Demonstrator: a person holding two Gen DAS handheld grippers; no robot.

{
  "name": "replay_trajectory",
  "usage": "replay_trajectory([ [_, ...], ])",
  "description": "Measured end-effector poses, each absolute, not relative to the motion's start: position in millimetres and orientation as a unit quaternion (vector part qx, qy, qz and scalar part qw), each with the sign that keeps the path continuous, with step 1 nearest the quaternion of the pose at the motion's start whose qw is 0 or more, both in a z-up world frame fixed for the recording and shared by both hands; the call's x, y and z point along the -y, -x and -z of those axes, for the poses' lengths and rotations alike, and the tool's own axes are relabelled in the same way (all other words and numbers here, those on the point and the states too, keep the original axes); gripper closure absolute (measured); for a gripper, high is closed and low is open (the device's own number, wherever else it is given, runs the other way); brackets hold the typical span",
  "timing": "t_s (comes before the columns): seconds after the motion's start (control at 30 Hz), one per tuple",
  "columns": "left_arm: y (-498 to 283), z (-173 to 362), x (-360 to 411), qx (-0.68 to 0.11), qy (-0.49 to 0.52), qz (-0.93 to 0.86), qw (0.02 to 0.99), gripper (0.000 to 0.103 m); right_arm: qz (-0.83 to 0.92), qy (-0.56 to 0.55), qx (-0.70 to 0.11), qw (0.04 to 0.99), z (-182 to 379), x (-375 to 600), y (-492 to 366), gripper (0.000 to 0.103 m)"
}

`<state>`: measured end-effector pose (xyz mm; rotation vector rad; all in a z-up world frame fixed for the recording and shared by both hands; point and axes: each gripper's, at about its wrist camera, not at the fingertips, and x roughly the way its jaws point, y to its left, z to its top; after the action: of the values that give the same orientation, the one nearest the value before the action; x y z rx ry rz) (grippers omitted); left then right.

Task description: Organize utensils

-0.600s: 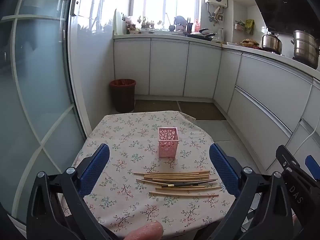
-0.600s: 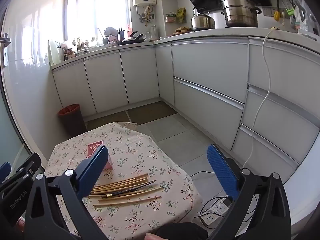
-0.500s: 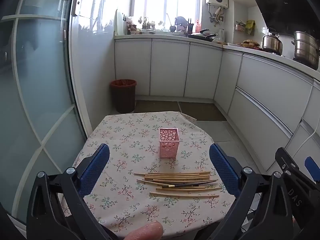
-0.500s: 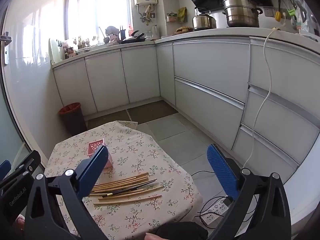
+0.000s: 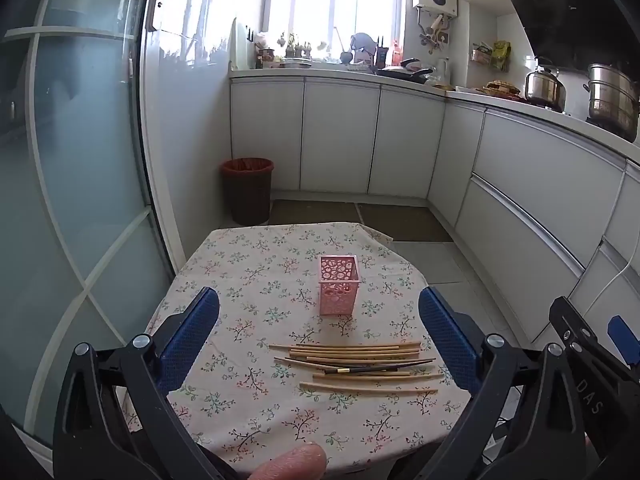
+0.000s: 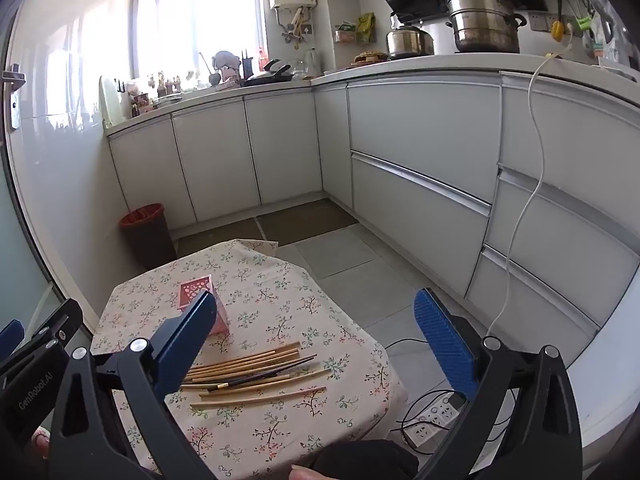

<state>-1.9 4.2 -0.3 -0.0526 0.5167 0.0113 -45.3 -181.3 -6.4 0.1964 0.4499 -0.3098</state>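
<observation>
A loose bundle of chopsticks (image 5: 354,364) lies flat on the near half of the table (image 5: 248,276), most of them pale bamboo, with one dark stick (image 5: 376,368) lying slantwise across the pale ones. Just beyond them, near the middle of the table, a pink perforated holder (image 5: 339,290) stands upright and apart from the sticks; nothing can be seen rising out of it. A floral cloth covers the table. The left gripper (image 5: 318,330) hangs above the near edge with its blue-padded fingers (image 5: 190,336) spread wide, clear of the chopsticks and gripping nothing. The right gripper (image 6: 316,334) sits off the table's right side, its fingers (image 6: 442,336) likewise wide apart and empty; in its view the left pad covers part of the holder and the near ends of the sticks. A fingertip (image 5: 290,462) shows at the bottom edge of the left view. Past the table, a brown waste bin (image 5: 247,190) stands on the floor against white cabinets (image 5: 340,136), steel pots (image 6: 484,22) rest on the counter to the right, and a power strip (image 6: 434,420) lies on the tiles.
</observation>
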Motion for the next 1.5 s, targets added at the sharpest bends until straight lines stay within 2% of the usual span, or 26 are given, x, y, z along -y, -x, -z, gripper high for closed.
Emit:
replay_trajectory([
  [1.5, -0.2, 3.5, -4.6, -0.264, 0.028, -0.007, 0.964, 0.007, 0.145, -0.113, -0.238, 0.954, 17.1, 183.2, 41.0, 0.007],
])
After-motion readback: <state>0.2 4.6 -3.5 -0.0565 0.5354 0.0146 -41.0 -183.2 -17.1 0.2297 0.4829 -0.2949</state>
